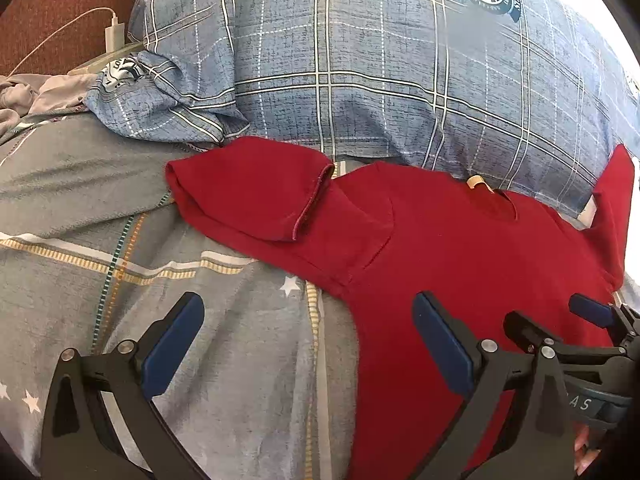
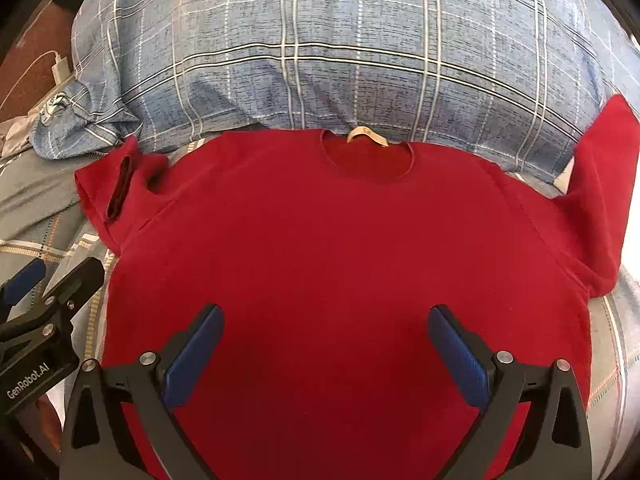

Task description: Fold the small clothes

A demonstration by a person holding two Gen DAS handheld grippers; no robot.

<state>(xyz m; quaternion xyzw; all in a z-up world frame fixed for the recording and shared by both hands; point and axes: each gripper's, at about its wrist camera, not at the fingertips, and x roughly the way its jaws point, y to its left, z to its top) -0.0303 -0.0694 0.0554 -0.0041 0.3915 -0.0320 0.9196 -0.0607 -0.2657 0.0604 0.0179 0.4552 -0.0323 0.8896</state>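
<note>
A small red T-shirt point(image 2: 328, 232) lies spread flat on the bed, collar and cream neck label point(image 2: 366, 135) toward the pillow. Its left sleeve point(image 1: 248, 196) is bunched with the cuff turned up; its right sleeve point(image 2: 604, 184) rides up against the pillow. My right gripper point(image 2: 326, 344) hovers open over the shirt's lower middle, nothing between its blue pads. My left gripper point(image 1: 308, 340) is open at the shirt's left side edge, one finger over the grey sheet, the other over red fabric. The right gripper point(image 1: 592, 312) shows in the left wrist view; the left gripper point(image 2: 60, 276) shows in the right wrist view.
A large blue plaid pillow point(image 2: 340, 48) lies right behind the collar. The grey bedsheet point(image 1: 120, 240) with stars and stripes stretches to the left. A white charger and cable point(image 1: 114, 32) sit at the far left by crumpled grey cloth point(image 1: 24, 96). A fingertip point(image 1: 584, 452) shows at lower right.
</note>
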